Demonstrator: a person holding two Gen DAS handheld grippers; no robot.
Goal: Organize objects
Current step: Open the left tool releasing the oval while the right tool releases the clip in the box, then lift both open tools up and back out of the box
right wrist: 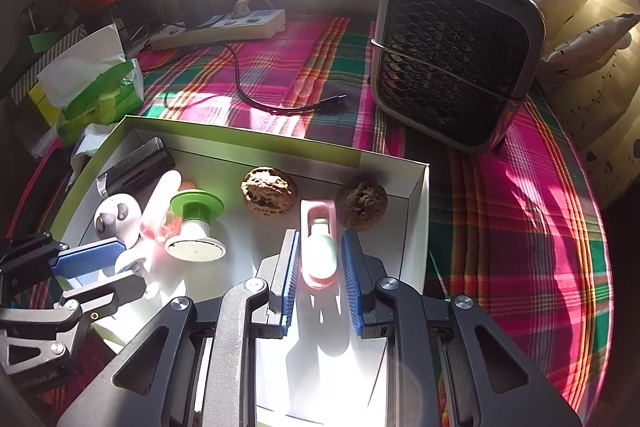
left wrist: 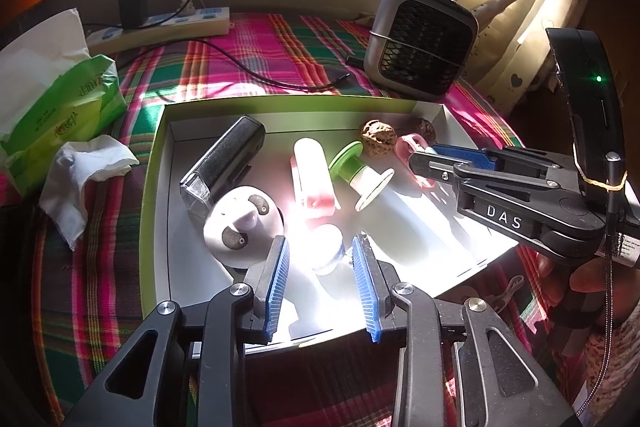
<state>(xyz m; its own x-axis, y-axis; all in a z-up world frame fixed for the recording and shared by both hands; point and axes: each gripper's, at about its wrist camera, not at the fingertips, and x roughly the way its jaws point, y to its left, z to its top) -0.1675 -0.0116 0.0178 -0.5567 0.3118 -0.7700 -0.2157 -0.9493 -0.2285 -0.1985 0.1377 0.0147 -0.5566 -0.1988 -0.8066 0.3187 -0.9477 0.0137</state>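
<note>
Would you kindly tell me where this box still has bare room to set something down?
The white floor of the green-rimmed cardboard box is free along its near right side, between the green-and-white spool and the near wall. The left half is crowded: black rectangular torch, white round gadget, pink tube.

Left tongs (left wrist: 320,259) straddle small white bottle (left wrist: 328,249), apart.
</note>
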